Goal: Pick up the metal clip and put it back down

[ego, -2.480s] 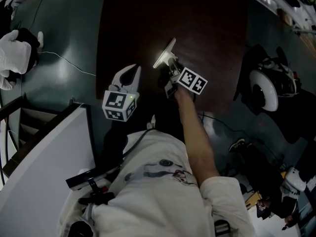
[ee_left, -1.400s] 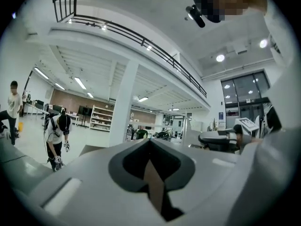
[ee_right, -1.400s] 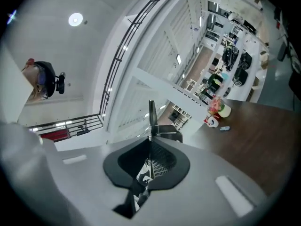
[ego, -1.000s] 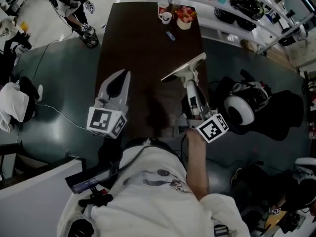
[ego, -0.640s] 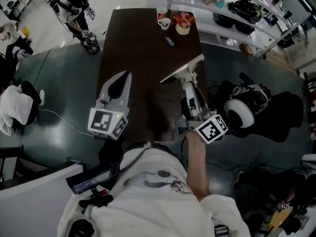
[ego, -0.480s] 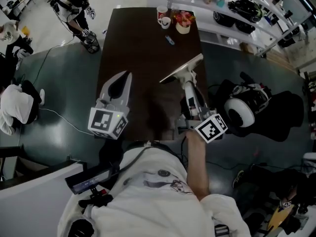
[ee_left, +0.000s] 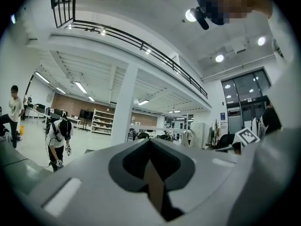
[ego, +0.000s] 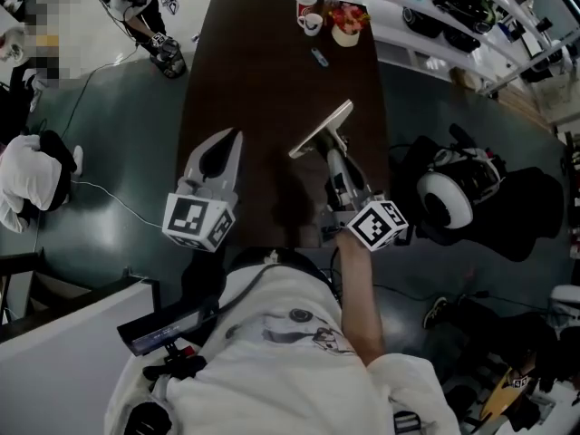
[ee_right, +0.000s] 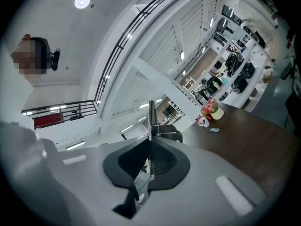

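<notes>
The metal clip (ego: 319, 130), a flat shiny plate, is held tilted over the dark brown table (ego: 263, 62), with my right gripper (ego: 330, 150) shut on its near end. In the right gripper view the clip (ee_right: 151, 114) shows edge-on as a thin upright blade pinched between the closed jaws of the right gripper (ee_right: 149, 140). My left gripper (ego: 224, 143) hangs to the left of the clip, over the table's left part, apart from it. Pointing up into the hall, the left gripper (ee_left: 150, 142) is shut with nothing in it.
At the table's far end stand a mug (ego: 311, 21), a cup with flowers (ego: 344, 30) and a small blue object (ego: 320, 57). A white round helmet-like thing (ego: 444, 198) lies on black gear at the right. A white cloth (ego: 27, 179) lies on the floor at left.
The right gripper has kept hold of the clip and shifted a little left and toward me. Compared with the oldest frame, both grippers now sit higher over the table. The left gripper has barely moved.
</notes>
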